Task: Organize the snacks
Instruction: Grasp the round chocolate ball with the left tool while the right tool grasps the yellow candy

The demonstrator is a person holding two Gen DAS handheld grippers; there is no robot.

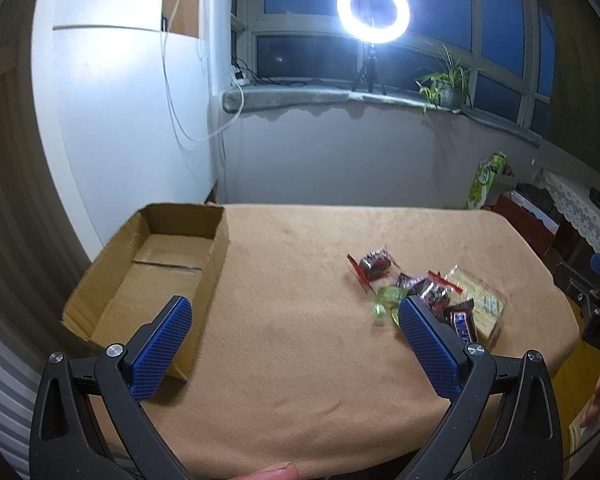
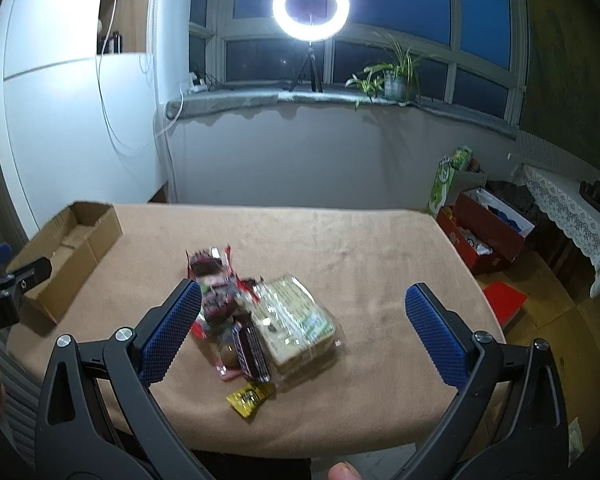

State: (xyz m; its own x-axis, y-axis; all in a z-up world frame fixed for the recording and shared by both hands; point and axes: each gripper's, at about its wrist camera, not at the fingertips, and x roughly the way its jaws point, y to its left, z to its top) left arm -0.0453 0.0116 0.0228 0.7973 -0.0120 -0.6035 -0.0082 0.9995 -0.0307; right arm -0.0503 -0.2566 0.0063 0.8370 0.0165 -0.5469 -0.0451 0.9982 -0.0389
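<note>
A heap of wrapped snacks (image 1: 428, 300) lies on the tan tablecloth (image 1: 300, 320), right of centre. It holds a red-and-dark candy pack (image 1: 374, 266), a green wrapper (image 1: 388, 298), a dark chocolate bar (image 1: 462, 322) and a clear pack of pale crackers (image 1: 482, 300). An open cardboard box (image 1: 156, 272) stands empty at the table's left. My left gripper (image 1: 296, 308) hovers open between box and heap, holding nothing. In the right wrist view the snack heap (image 2: 260, 320) is blurred, with the cracker pack (image 2: 296, 320) and a yellow packet (image 2: 250, 398) nearest. My right gripper (image 2: 304, 298) is open above it.
The cardboard box (image 2: 68, 248) sits far left in the right wrist view. A ring light (image 1: 374, 10) and a potted plant (image 1: 444, 84) stand on the windowsill. Red boxes (image 2: 488, 236) and a green bag (image 2: 446, 184) lie on the floor right of the table. Fingertips (image 1: 276, 472) show at the bottom edge.
</note>
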